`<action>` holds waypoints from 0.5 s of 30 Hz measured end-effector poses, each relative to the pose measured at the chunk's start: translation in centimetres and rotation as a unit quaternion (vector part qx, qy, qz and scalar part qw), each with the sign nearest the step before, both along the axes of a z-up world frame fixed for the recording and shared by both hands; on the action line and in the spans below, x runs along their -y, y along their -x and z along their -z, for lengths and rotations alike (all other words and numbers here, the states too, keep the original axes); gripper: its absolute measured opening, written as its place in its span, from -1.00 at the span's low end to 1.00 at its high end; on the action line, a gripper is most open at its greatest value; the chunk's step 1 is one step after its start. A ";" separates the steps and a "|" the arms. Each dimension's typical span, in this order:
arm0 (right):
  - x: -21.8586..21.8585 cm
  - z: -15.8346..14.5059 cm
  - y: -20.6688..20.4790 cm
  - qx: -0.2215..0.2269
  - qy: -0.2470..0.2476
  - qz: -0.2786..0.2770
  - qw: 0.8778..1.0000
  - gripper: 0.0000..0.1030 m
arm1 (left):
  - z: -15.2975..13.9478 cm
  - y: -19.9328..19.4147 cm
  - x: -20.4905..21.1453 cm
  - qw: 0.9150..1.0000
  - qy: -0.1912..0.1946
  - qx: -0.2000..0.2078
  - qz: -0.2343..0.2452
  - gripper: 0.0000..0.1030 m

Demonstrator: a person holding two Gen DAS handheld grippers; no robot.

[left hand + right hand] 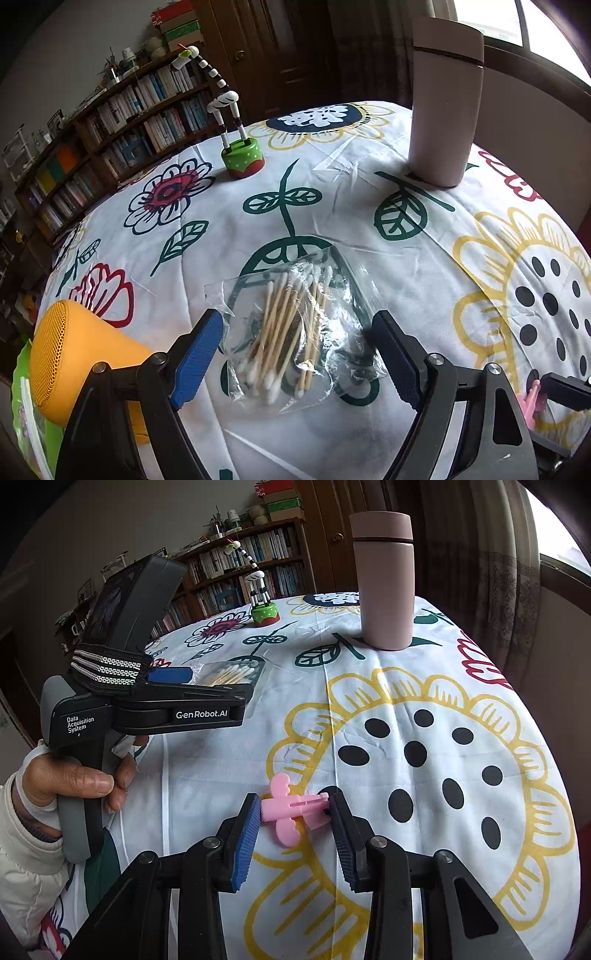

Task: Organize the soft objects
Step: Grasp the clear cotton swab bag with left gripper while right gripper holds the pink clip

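Left wrist view: left gripper [297,332], jaws released and spread either side of a clear bag of cotton swabs [291,332] lying flat on the flower-print cloth of the desk [229,206]; orange speaker [74,354] at near left, zebra toy [236,122] and pink flask [445,103] standing at the far side. Right wrist view: right gripper [293,808], jaws clenched on a pink plastic clip [290,808] resting on the cloth; a hand [74,779] grips the left gripper's handle at left, the swab bag just beyond its fingers.
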State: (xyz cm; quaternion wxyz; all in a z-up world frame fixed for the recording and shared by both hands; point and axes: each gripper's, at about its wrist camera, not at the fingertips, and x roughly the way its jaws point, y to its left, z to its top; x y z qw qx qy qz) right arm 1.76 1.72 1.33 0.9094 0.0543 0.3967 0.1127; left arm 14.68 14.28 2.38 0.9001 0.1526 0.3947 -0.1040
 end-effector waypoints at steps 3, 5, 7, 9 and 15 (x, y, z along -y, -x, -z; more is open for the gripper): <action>0.0 0.0 0.0 0.000 0.000 0.000 1.000 -0.21 | 0.1 -0.6 -0.1 1.000 0.015 -0.004 0.008 0.59; 0.0 0.0 0.0 0.000 -0.001 0.000 1.000 -0.21 | 0.2 -1.1 -0.6 0.999 0.042 -0.019 0.007 0.51; 0.0 0.0 0.0 0.000 -0.001 0.000 1.000 -0.21 | 0.3 -1.5 -1.3 0.996 0.077 -0.040 0.001 0.33; 0.0 0.0 0.0 0.000 -0.001 0.000 1.000 -0.21 | 0.4 -1.5 -1.5 0.996 0.083 -0.039 -0.005 0.22; 0.0 0.0 0.0 0.000 -0.002 0.001 1.000 -0.21 | 0.1 -0.4 -0.9 0.996 0.084 -0.035 0.007 -0.53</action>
